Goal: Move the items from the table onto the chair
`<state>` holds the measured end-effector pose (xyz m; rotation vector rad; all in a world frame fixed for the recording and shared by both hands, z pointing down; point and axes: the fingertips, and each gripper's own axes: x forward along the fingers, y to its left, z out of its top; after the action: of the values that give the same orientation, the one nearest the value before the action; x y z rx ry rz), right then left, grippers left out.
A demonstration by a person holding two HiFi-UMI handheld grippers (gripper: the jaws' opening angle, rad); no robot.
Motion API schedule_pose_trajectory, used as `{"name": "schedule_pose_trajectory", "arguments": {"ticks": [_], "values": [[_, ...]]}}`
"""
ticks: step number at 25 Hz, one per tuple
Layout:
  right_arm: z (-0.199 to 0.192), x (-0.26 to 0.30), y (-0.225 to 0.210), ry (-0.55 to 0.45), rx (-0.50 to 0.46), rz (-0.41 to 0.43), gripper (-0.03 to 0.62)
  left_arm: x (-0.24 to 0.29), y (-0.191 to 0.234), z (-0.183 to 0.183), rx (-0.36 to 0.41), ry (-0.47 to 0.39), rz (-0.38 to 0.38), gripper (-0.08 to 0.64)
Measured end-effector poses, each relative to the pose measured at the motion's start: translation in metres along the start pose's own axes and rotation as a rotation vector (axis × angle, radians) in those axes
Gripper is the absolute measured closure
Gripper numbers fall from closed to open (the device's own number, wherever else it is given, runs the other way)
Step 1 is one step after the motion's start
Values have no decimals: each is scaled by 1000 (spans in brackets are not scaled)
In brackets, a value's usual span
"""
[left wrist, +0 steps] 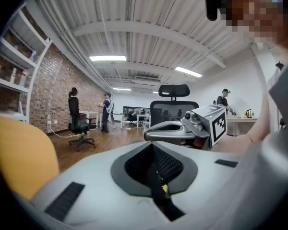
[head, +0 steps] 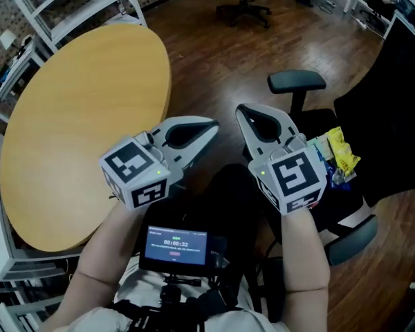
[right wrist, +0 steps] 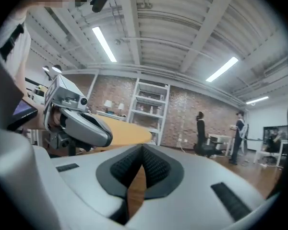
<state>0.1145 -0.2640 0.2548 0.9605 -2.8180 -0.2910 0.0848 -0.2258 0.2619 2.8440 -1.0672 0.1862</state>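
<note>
left gripper (head: 211,125): jaws together, centre | right gripper (head: 241,109): jaws together, just right of it | yellow packet (head: 344,152): among small items on chair (head: 297,81) seat, far right | bench (head: 83,116): round, wooden, left, apart from both grippers

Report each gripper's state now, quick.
Left gripper: closed, holding nothing.
Right gripper: closed, holding nothing.
</note>
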Motion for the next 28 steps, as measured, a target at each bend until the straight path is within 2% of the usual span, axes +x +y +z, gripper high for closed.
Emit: {"name": "schedule_pose_trajectory", "arguments": {"ticks": [4, 10, 17, 22, 25, 28], "values": [[46, 49, 65, -94, 7, 182, 592, -85, 33, 3, 13, -8, 152, 551], [85, 113, 159, -149, 26, 406, 592, -204, 84, -5, -64, -40, 396, 552], [110, 156, 262, -145, 61, 641, 592, -309, 94, -19, -43, -56, 560, 552], [122, 175, 341, -137, 83, 792, 592, -402, 101, -38, -81, -62, 726, 551], [131, 182, 381, -134, 102, 867, 592, -452, 104, -46, -98, -73, 810, 551], [136, 187, 411, -123, 87, 909, 592, -484, 104, -50, -116, -88, 853, 551]]}}
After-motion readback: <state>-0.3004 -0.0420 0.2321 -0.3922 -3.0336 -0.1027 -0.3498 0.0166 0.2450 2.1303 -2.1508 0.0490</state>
